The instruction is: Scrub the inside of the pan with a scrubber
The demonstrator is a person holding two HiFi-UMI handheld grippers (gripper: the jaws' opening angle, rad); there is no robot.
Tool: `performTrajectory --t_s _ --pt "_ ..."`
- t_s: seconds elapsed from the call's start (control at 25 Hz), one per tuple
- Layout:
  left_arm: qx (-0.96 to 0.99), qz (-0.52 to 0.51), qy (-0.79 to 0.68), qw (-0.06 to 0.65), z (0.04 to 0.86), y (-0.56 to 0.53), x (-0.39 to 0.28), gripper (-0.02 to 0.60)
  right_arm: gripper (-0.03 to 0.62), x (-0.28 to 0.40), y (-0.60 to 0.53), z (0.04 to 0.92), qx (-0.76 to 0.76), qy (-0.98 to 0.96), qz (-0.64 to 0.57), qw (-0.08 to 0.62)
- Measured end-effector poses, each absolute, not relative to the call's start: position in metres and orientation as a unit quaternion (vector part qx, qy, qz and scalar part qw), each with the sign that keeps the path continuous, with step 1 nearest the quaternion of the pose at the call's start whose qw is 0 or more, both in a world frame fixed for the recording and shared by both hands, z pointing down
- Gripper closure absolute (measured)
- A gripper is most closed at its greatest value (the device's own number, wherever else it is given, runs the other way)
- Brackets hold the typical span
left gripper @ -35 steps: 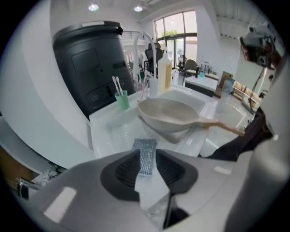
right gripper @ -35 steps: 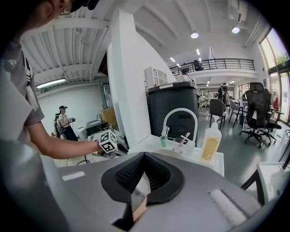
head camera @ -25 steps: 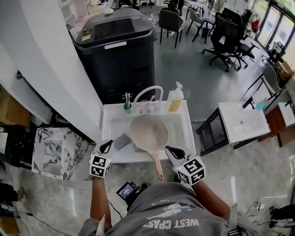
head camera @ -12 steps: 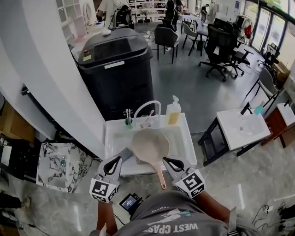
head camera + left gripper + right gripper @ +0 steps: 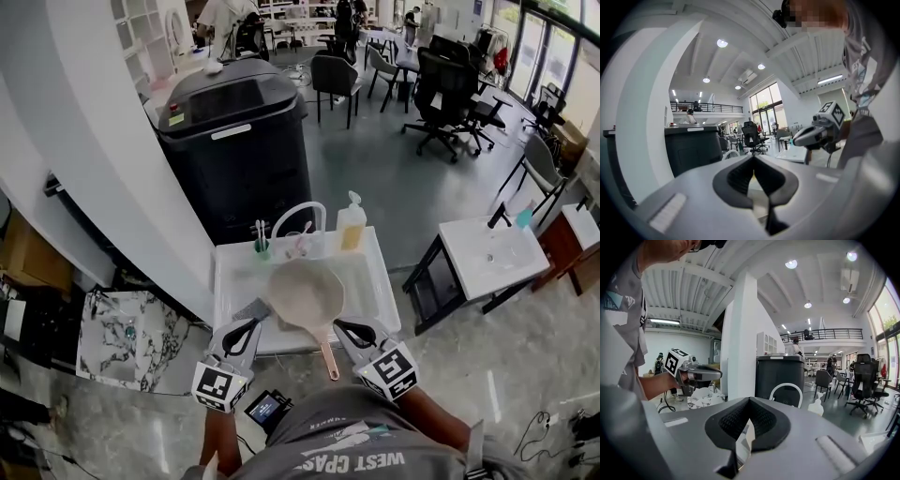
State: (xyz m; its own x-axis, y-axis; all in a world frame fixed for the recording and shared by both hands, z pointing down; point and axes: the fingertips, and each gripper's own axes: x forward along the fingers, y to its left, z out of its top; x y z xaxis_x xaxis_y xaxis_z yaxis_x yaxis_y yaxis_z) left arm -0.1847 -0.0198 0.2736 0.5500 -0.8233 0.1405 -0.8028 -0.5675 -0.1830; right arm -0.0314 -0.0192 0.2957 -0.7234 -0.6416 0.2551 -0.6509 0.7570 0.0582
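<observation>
Facing one pan (image 5: 305,292), two closed tongs (image 5: 249,325) (image 5: 343,327)

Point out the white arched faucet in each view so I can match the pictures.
Head view: the white arched faucet stands at the back edge of the sink, near the centre.
Left gripper view: the faucet is small, just left of centre.
Right gripper view: the faucet is larger, right of centre.
Shared landmark: the black cabinet right behind it, in all three.
</observation>
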Motion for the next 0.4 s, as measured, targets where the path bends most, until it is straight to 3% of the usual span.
performTrajectory --t_s 0.4 --pt "-0.883 -0.112 0.454 0.041 0.2835 -0.012 -0.1748 0.58 0.594 -0.0265 -0.0157 0.3 0.349 -0.927 0.017 0.136"
